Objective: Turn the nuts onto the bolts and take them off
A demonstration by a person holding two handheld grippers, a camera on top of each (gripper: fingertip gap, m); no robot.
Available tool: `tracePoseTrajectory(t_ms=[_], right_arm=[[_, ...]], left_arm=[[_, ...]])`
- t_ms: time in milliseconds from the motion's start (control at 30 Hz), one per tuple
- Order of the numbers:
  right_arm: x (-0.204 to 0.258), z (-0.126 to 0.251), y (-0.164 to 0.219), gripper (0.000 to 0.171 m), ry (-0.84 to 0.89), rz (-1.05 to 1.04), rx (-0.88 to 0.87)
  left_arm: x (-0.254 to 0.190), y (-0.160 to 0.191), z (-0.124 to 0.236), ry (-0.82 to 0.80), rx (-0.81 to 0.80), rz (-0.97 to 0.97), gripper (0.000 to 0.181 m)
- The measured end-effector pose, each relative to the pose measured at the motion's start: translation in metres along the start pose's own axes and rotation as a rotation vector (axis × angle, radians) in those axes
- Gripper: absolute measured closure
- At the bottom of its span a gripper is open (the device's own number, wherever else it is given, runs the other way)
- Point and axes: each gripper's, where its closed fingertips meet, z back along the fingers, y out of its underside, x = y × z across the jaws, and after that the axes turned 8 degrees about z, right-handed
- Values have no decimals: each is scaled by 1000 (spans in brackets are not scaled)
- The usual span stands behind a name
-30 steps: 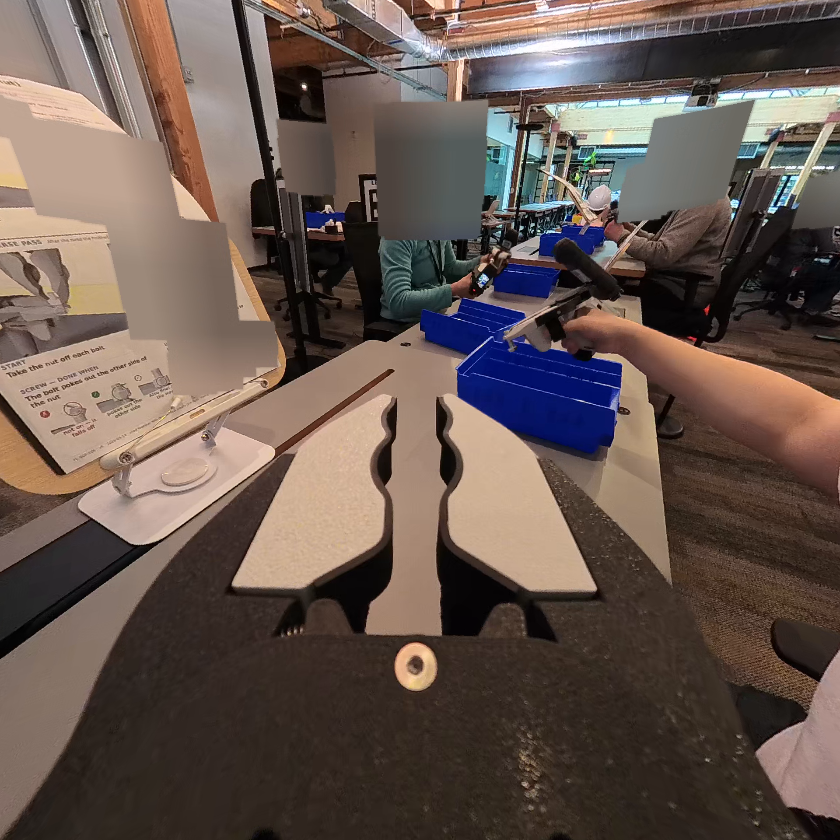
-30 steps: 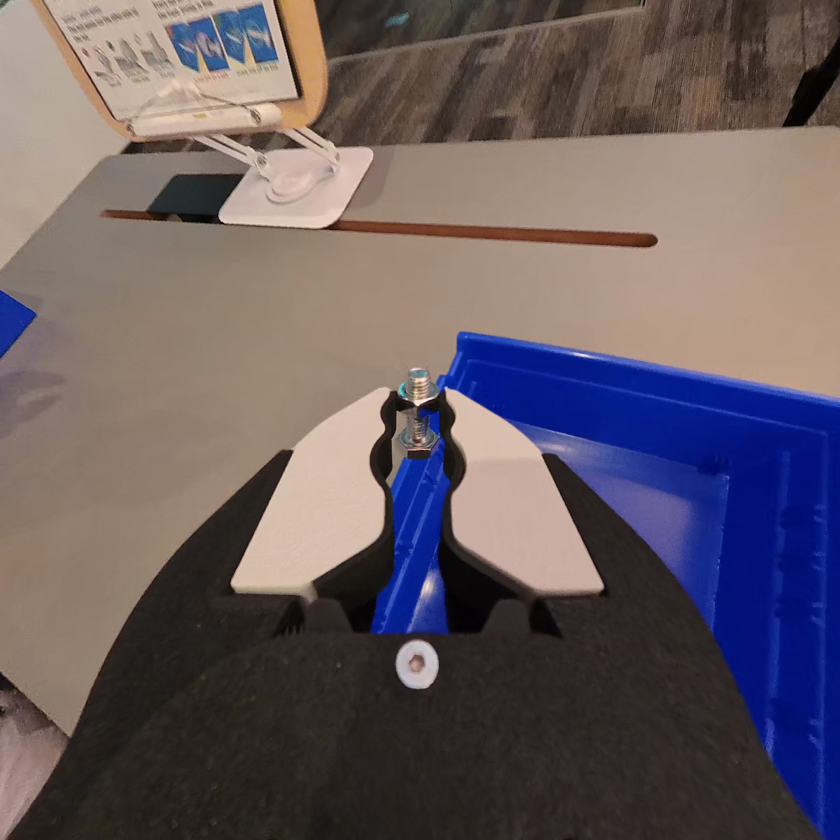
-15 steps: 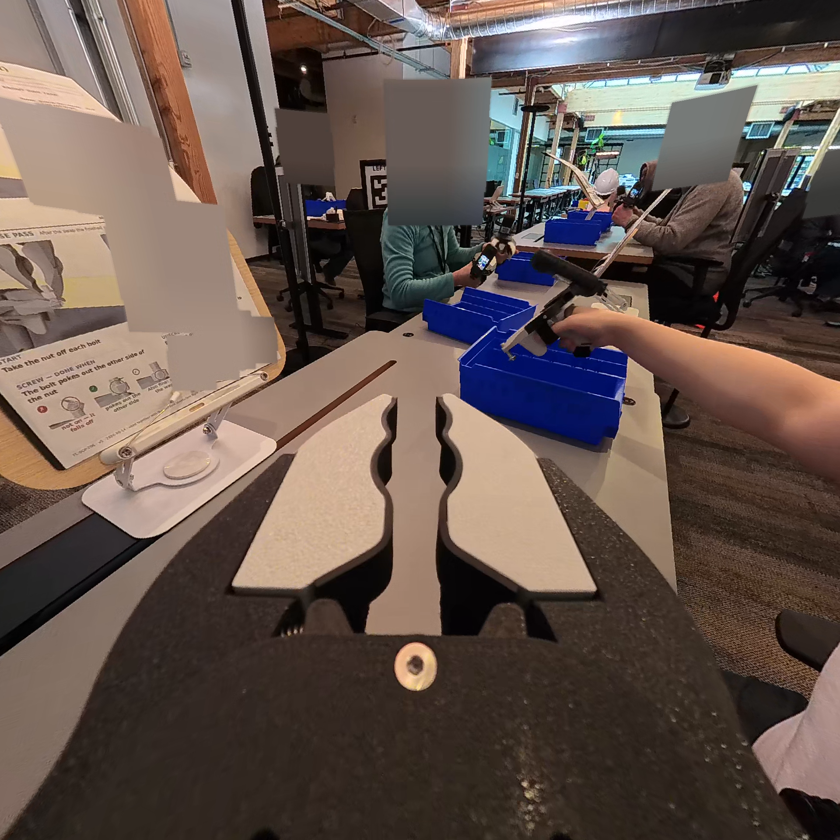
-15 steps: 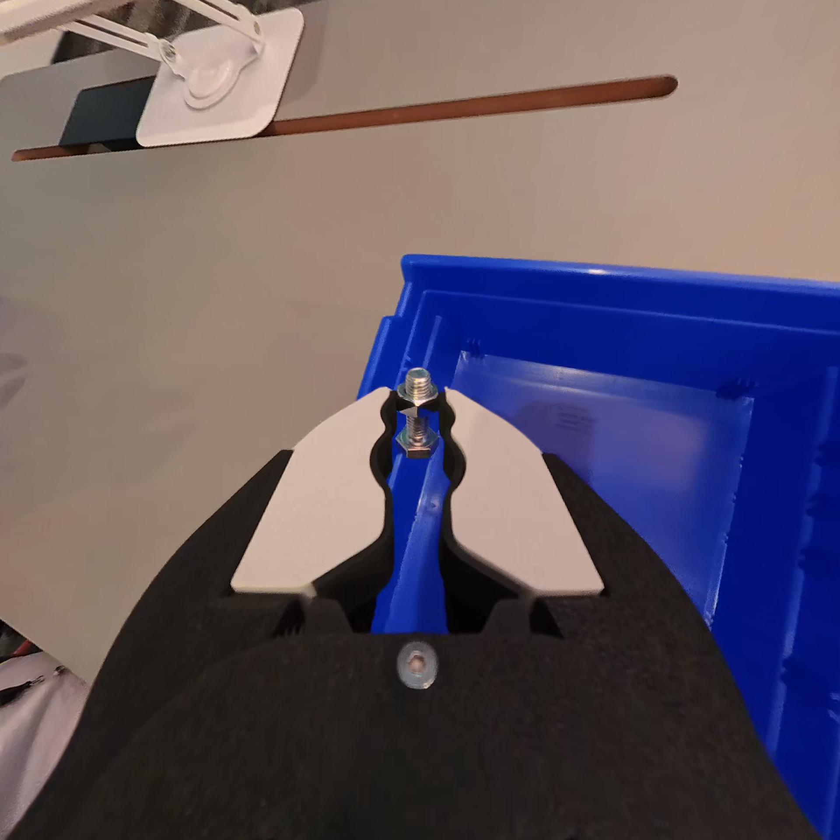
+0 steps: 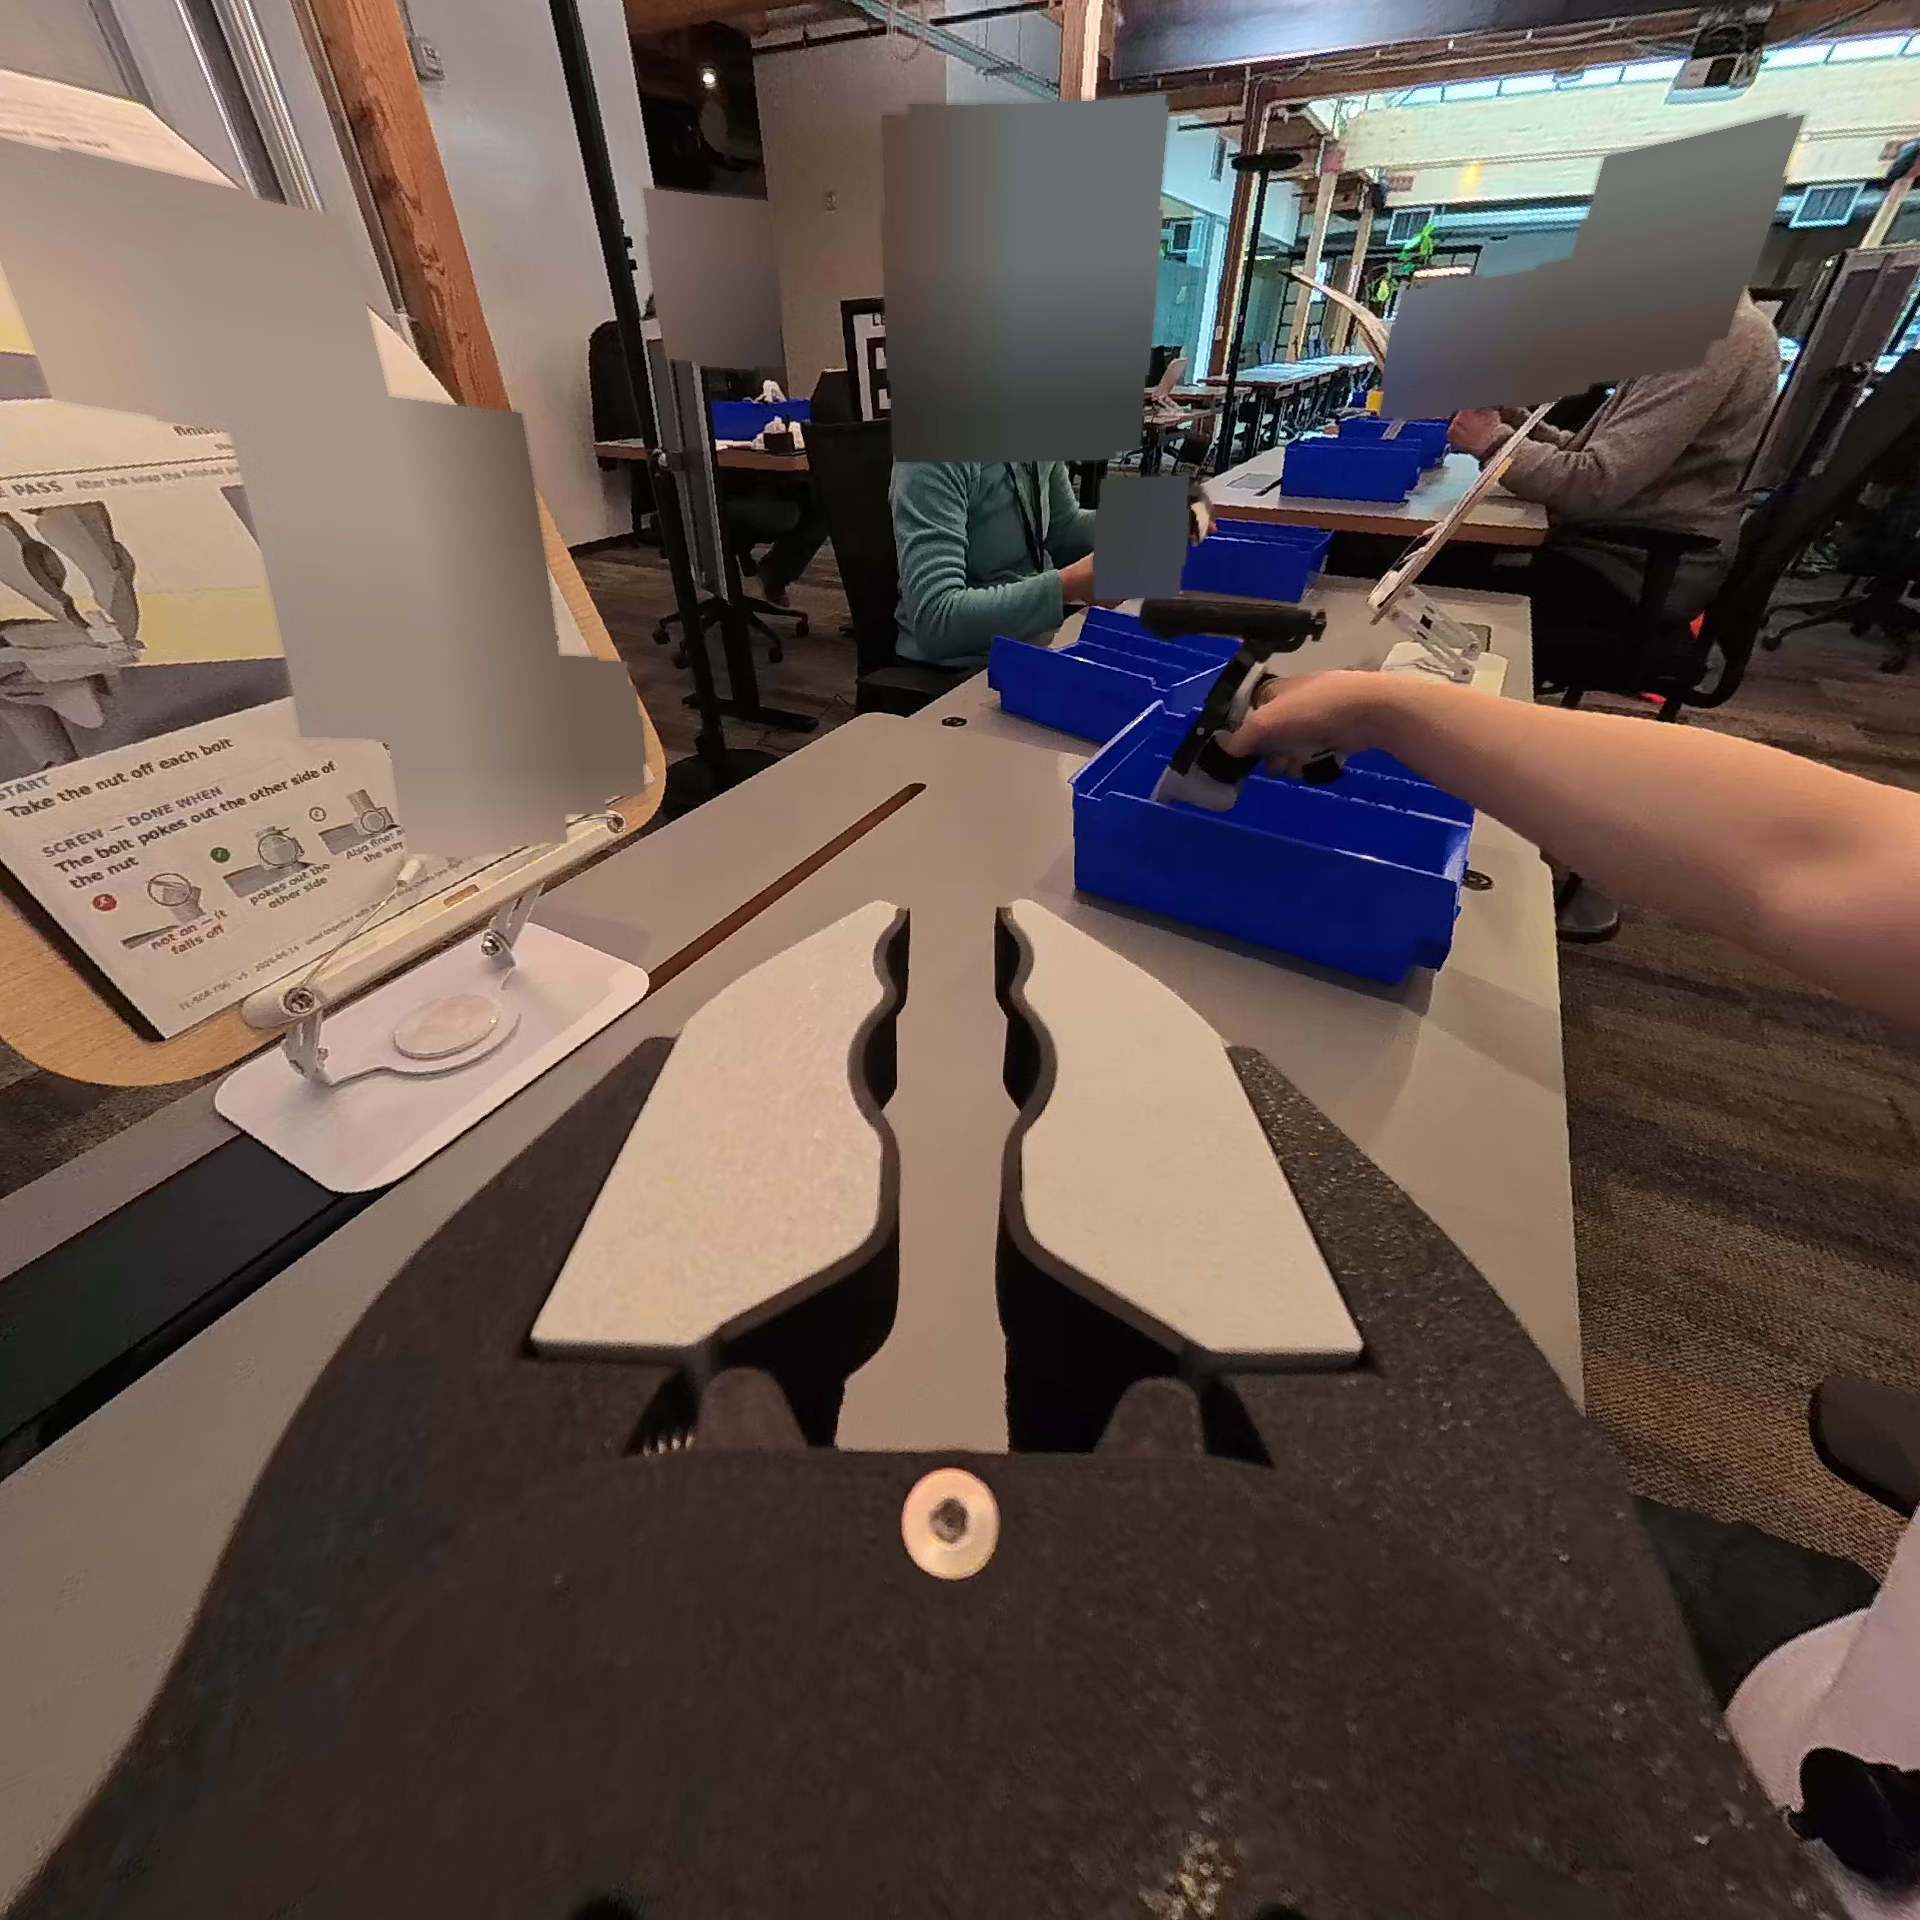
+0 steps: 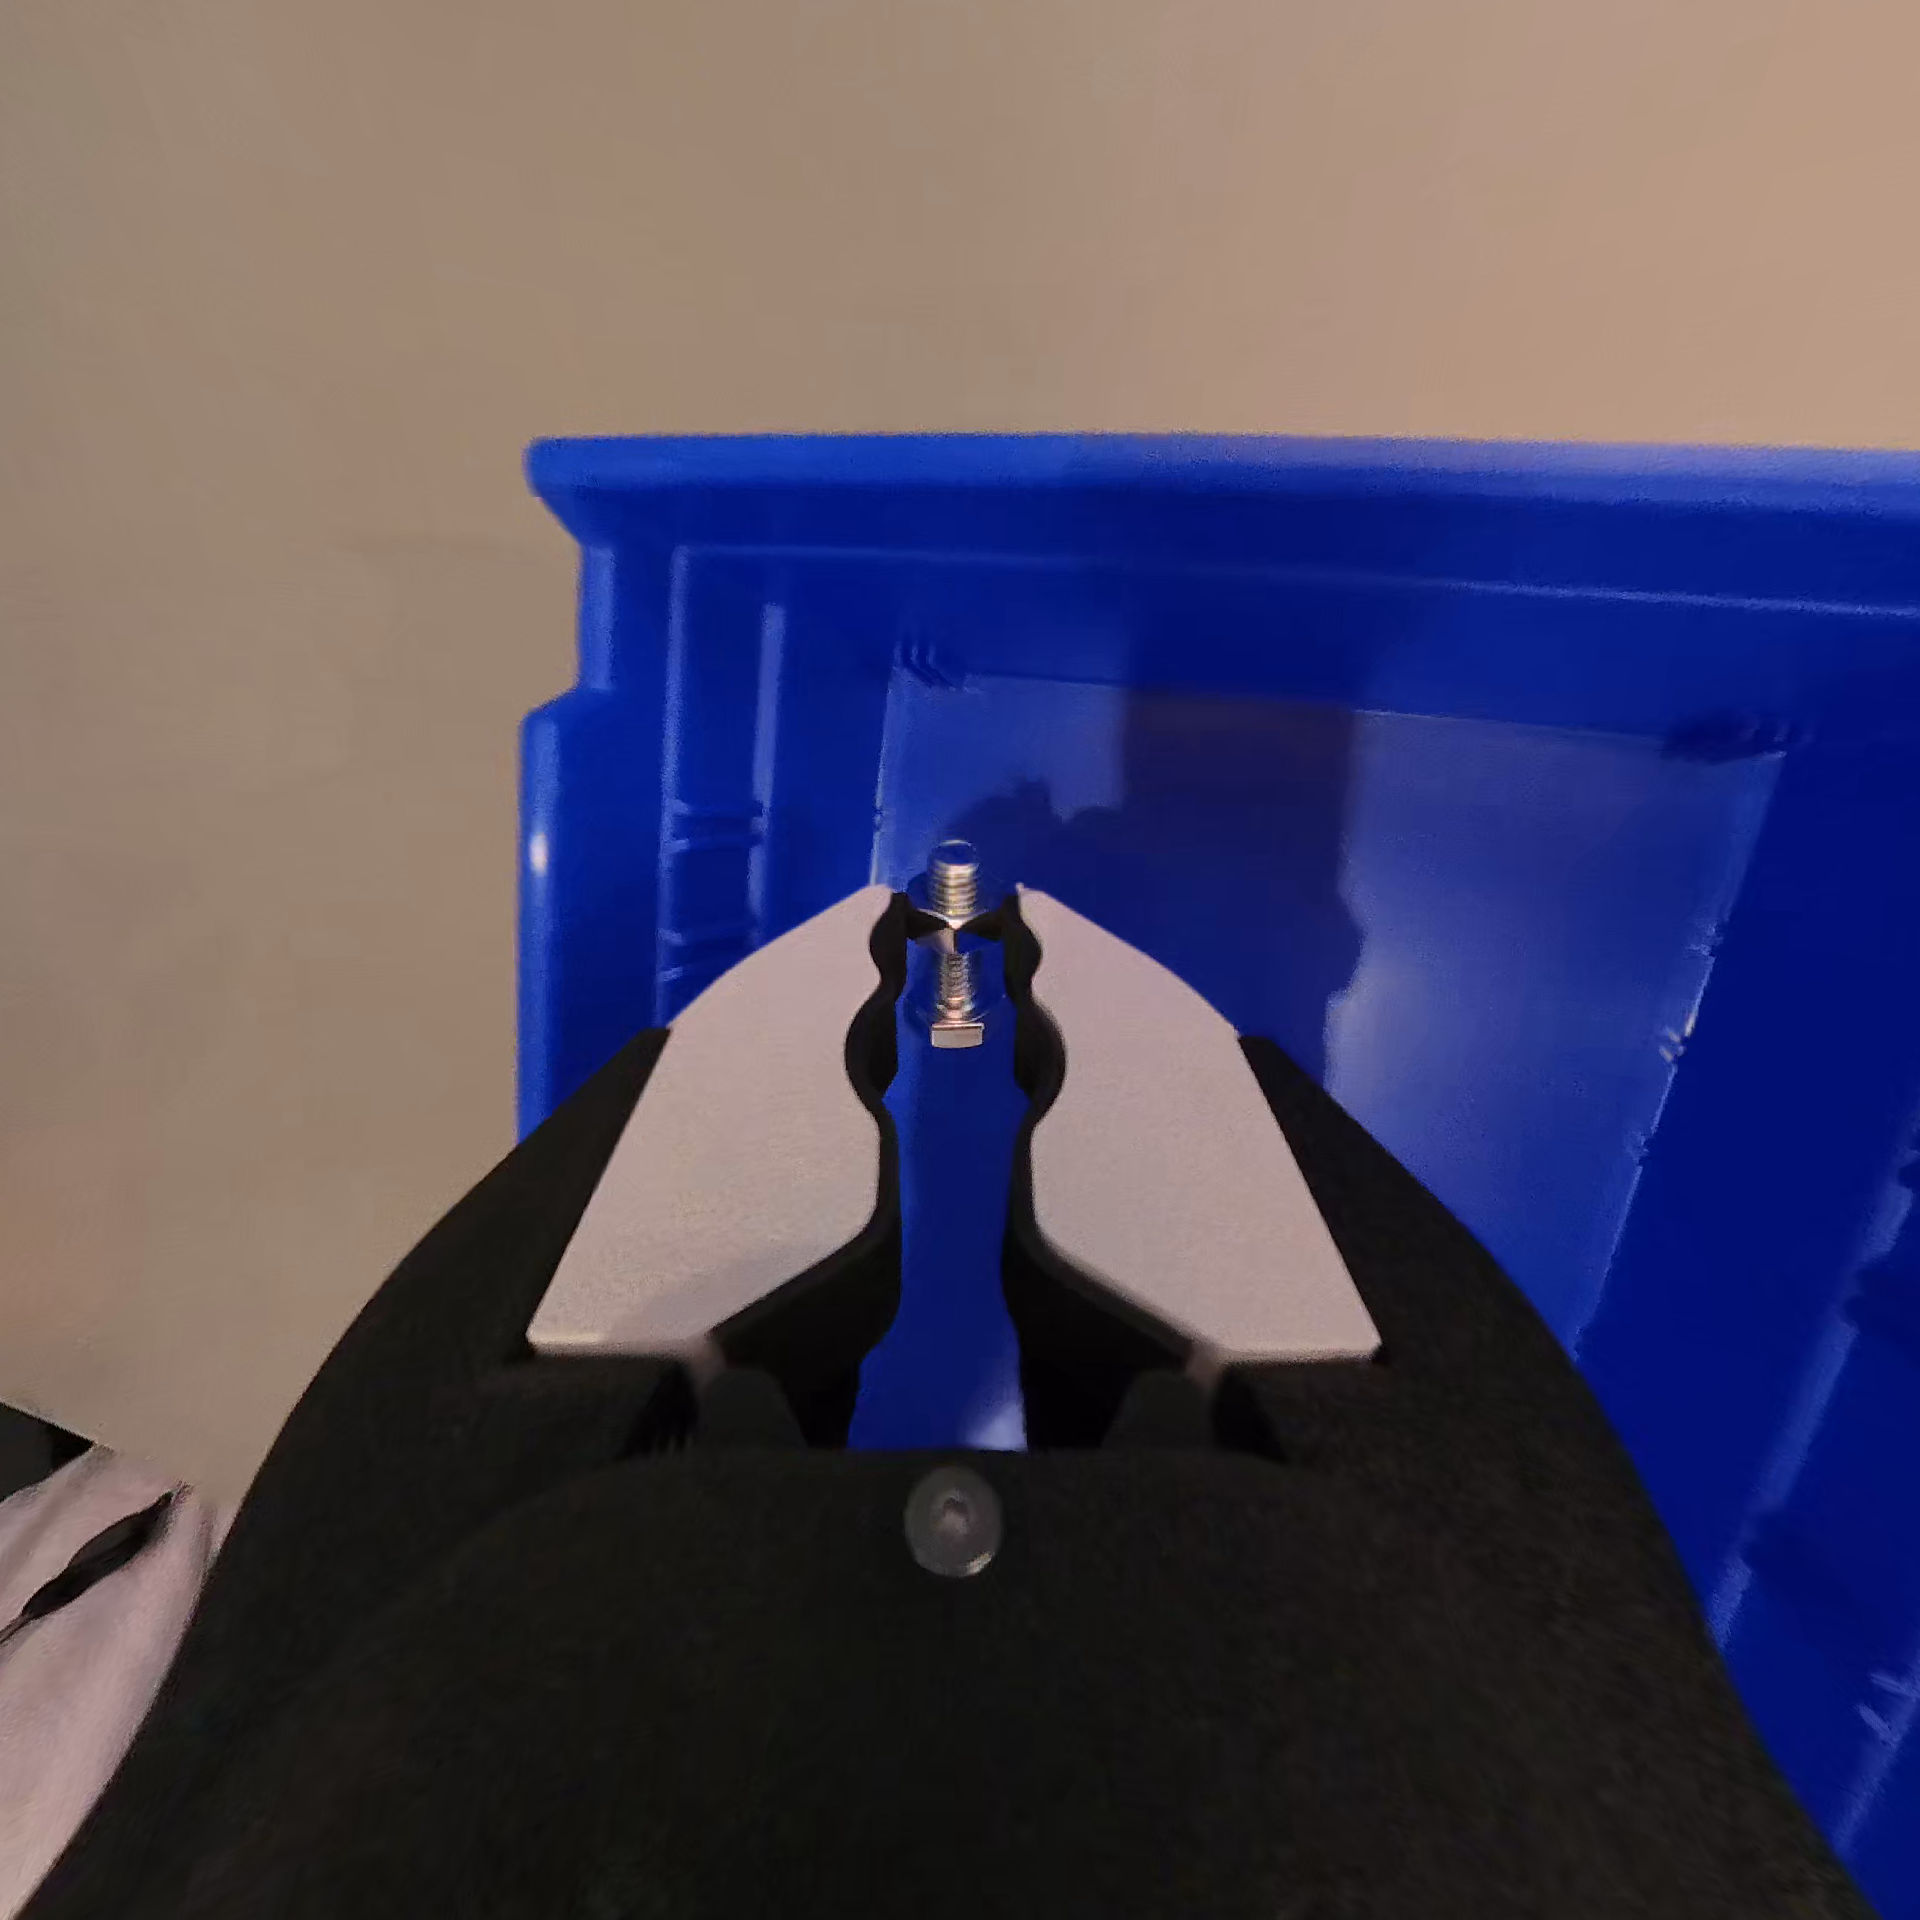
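My right gripper (image 6: 954,920) is shut on a silver bolt (image 6: 956,956) with a nut (image 6: 951,925) threaded on it; the fingertips press on the nut, and the bolt's threaded end points forward. It hangs inside the near blue bin (image 6: 1351,831), close to the bin's floor. In the left wrist view this right gripper (image 5: 1205,774) dips into that blue bin (image 5: 1268,883), held by a hand. My left gripper (image 5: 948,920) stands open with nothing between its fingers, low over the grey table (image 5: 935,831).
An instruction sheet on a wooden board with a white stand (image 5: 416,1060) is at the left. A brown slot (image 5: 790,883) runs along the table. More blue bins (image 5: 1101,665) and seated people are beyond. The table's edge drops to carpet on the right. Some 55 cm of space lies between my two pairs of fingers.
My right gripper has carried the bolt with its nut from above the bin's corner down into the bin. My left gripper has tilted slightly and stays open.
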Motion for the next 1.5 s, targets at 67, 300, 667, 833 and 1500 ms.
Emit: tracePoseTrajectory(t_ms=[67,300,667,833,1500], right_arm=[[-4,-10,5,153,6,-5,52],[-12,-34,15,153,37,21,166],[-14,-39,14,153,71,73,186],[-13,-38,11,153,75,80,163],[82,126,-36,149,103,346,-378]], left_arm=[[1,2,-2,-6,7,-1,166],[3,7,-8,-11,30,2,166],[3,9,-10,-12,38,1,166],[3,7,-8,-12,31,1,166],[2,9,18,-69,32,21,166]])
